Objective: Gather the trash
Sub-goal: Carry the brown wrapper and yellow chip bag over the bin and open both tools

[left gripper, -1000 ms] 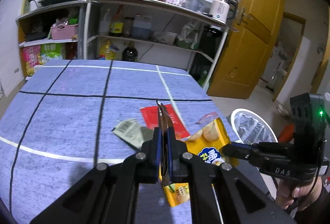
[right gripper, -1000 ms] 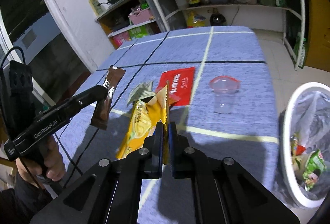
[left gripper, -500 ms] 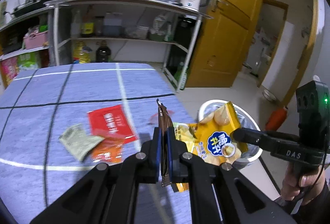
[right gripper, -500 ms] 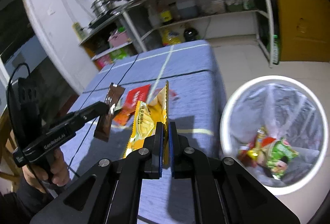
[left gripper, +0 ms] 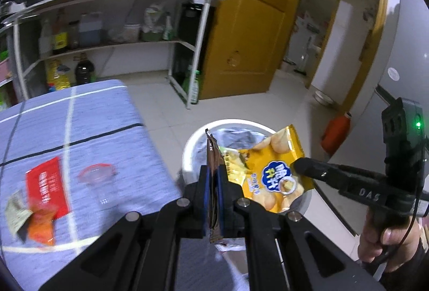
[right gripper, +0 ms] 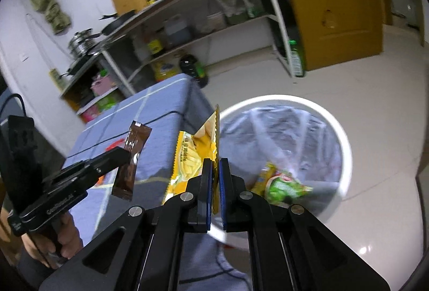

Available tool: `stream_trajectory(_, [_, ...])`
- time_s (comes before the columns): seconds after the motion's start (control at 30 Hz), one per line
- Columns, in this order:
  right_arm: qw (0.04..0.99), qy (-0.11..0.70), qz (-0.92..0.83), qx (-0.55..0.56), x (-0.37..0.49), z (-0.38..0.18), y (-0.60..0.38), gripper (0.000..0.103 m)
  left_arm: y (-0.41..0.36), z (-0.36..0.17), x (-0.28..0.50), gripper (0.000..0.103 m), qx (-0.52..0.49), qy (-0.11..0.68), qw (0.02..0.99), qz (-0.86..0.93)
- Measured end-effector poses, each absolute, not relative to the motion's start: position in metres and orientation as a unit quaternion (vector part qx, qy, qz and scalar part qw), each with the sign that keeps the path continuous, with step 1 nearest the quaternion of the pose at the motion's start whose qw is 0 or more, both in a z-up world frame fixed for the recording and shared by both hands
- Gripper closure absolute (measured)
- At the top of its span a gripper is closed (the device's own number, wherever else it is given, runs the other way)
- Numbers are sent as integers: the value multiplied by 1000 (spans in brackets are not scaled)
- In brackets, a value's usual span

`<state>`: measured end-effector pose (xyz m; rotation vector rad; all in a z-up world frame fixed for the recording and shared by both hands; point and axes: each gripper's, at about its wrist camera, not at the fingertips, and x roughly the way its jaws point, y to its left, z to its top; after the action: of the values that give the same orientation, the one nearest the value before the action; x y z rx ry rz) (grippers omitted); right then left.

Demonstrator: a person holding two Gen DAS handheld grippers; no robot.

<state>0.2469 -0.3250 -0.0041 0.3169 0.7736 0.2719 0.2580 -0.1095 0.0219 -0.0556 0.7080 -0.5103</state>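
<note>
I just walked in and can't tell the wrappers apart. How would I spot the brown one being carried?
Find the blue checked tablecloth and the round white plastic-lined bin on the floor beside it. Two black handheld grippers hang there; the left gripper pinches a slim dark brown sachet. Its neighbour, the yellow crisp bag, is far bigger and brighter.

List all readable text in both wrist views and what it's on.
"DAS": side of the right gripper, left wrist view.
"GenRobot.AI": side of the left gripper, right wrist view; blurred, partly guessed.
Yellow chip bag: blue logo with large Chinese characters, too blurred to read.
Red packet on the table: white print, unreadable.
Brown sachet: print too small.
Green wrapper in the trash bin: red logo, unreadable.
</note>
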Motion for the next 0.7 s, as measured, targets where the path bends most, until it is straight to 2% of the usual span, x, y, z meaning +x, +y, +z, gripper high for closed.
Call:
stream_trajectory(0.37, [899,399,60,168,261,-29,-360,97,-158,0,283,96,-6,362,893,-266])
stream_trajectory(0.5, [899,402,37,170,261,-32,-369,92,-161,-5,289,93,-6,367,894,-258])
stream_trajectory(0.57, [900,401,31,167,260,-31,-371,84,-162,-7,290,84,-8,369,893,-256])
stream_trajectory(0.63, [901,399,29,168,258,-31,-373,73,-161,-8,290,81,-12,372,892,-255])
stream_trajectory(0.7, [902,397,27,168,256,-29,-374,72,-158,-8,289,78,-14,372,893,-252])
